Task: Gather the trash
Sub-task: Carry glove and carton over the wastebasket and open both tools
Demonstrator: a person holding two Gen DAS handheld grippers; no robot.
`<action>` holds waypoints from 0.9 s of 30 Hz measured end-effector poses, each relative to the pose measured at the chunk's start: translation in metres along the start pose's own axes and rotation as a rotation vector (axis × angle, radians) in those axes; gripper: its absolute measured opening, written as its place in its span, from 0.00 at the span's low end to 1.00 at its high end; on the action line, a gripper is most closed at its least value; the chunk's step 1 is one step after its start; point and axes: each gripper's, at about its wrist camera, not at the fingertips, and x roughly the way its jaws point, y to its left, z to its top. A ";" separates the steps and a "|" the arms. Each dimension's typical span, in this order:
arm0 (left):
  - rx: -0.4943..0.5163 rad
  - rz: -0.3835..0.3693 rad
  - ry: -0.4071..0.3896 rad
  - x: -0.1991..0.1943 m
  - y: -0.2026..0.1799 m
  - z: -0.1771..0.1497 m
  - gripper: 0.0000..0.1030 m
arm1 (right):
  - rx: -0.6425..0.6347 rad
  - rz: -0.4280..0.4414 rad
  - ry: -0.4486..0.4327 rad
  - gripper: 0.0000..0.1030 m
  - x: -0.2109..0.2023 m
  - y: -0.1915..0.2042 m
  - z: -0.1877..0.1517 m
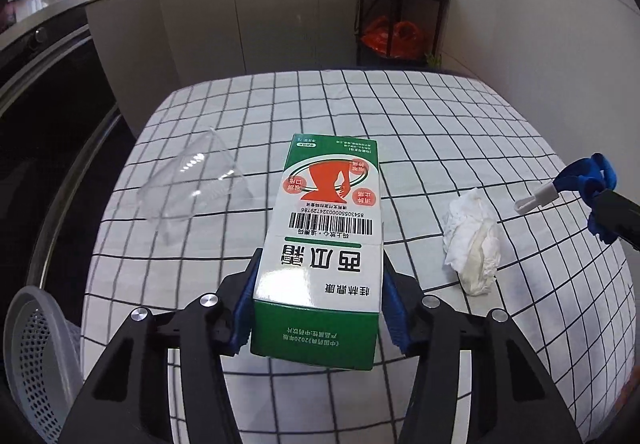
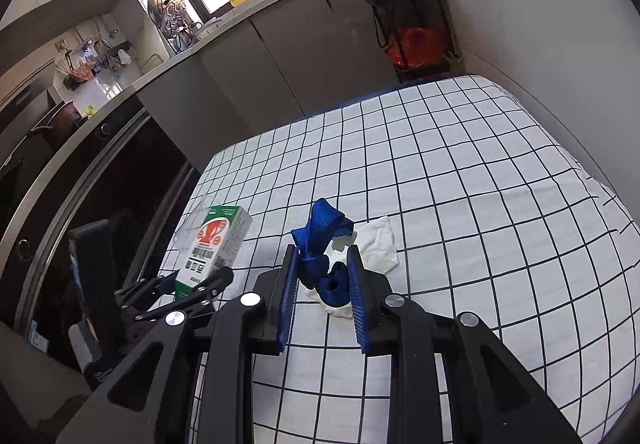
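Green carton (image 1: 320, 244) clamped in left gripper (image 1: 318, 308); right gripper (image 2: 322, 276) seemingly pinching blue strap (image 2: 320, 228) (contact unclear).

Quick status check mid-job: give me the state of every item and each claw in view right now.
Left claw: shut on the green box.
Green box: gripped at its sides, near end lifted.
Right claw: shut on the blue strap.
Blue strap: bunched between the pads.
Crumpled tissue: lying loose on the checked tablecloth.
Clear plastic cup: tipped on its side.
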 end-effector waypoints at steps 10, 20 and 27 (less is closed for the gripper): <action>-0.103 0.119 -0.079 -0.098 0.084 -0.029 0.50 | -0.121 0.118 0.014 0.23 0.002 0.080 -0.013; -0.197 0.307 -0.110 -0.175 0.195 -0.081 0.50 | -0.304 0.255 0.105 0.23 0.035 0.207 -0.055; -0.299 0.384 -0.098 -0.200 0.269 -0.122 0.50 | -0.405 0.310 0.187 0.23 0.064 0.284 -0.098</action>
